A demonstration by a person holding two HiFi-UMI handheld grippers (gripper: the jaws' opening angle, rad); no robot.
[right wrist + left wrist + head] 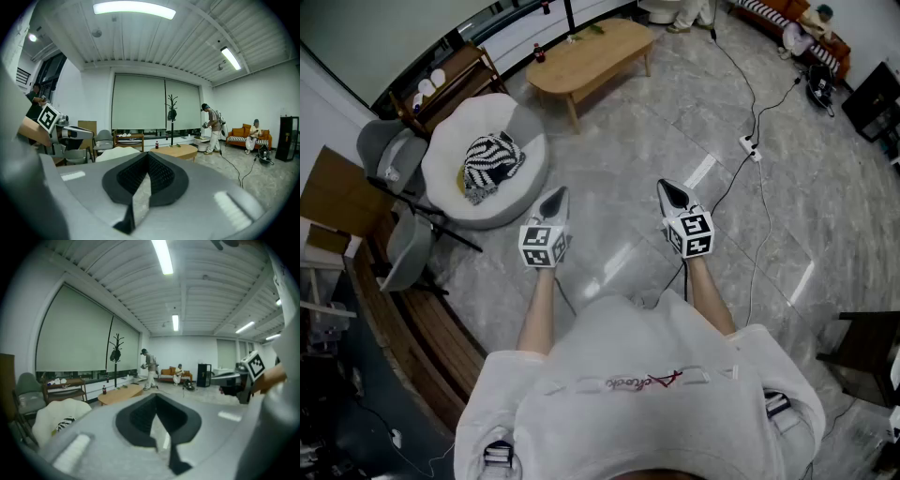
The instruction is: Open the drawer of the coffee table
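Note:
The wooden coffee table [589, 54] stands across the room at the top of the head view, far from both grippers; it also shows small in the left gripper view [120, 393] and the right gripper view [178, 151]. No drawer shows on it from here. My left gripper [555, 197] is held out in front of me, shut and empty. Level with it on the right, my right gripper [671, 193] is shut too, with nothing in it. In each gripper view the black pads [157, 416] [146, 176] meet at the tips.
A round white cushioned chair [487, 159] with a striped cloth sits left of me. Grey chairs [389, 155] and a wooden shelf [450, 80] line the left wall. A cable with a power strip [750, 145] runs over the marble floor. Two people [213, 126] are at the far end near an orange sofa [253, 136].

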